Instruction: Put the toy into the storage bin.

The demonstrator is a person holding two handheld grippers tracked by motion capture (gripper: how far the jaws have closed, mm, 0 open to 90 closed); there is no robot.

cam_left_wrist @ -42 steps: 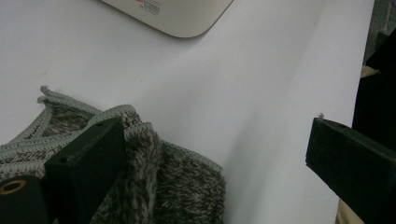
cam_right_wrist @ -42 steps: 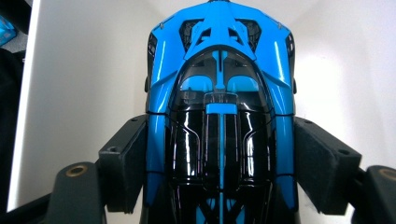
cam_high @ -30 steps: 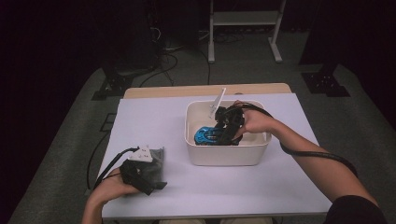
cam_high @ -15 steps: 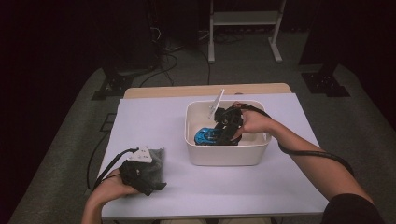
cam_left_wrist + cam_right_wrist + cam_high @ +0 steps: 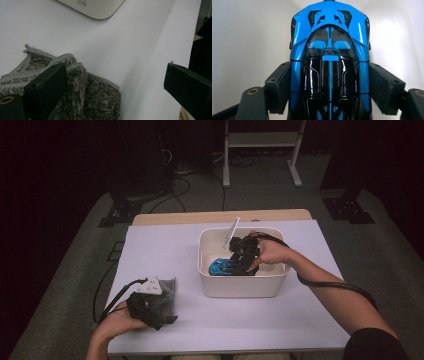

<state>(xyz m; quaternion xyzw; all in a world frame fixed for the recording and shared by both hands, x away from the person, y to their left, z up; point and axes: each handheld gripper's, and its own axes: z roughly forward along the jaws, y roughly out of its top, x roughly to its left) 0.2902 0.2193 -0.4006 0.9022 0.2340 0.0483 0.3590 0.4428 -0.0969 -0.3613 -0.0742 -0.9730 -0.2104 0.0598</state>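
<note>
High view: white table (image 5: 165, 255), dark rm, grey floor (image 5: 75, 270)

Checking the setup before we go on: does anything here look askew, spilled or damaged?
Nothing looks spilled or damaged. The blue toy car sits squarely between the right gripper pads inside the white bin. The grey fuzzy cloth lies bunched under the left gripper.

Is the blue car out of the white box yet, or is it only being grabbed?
Not out yet. The blue toy car sits inside the white box, and the right gripper has reached in with its jaws pressed on the car's two sides. So the grab looks done; lifting it out is left. The left gripper rests open by the grey cloth.
</note>
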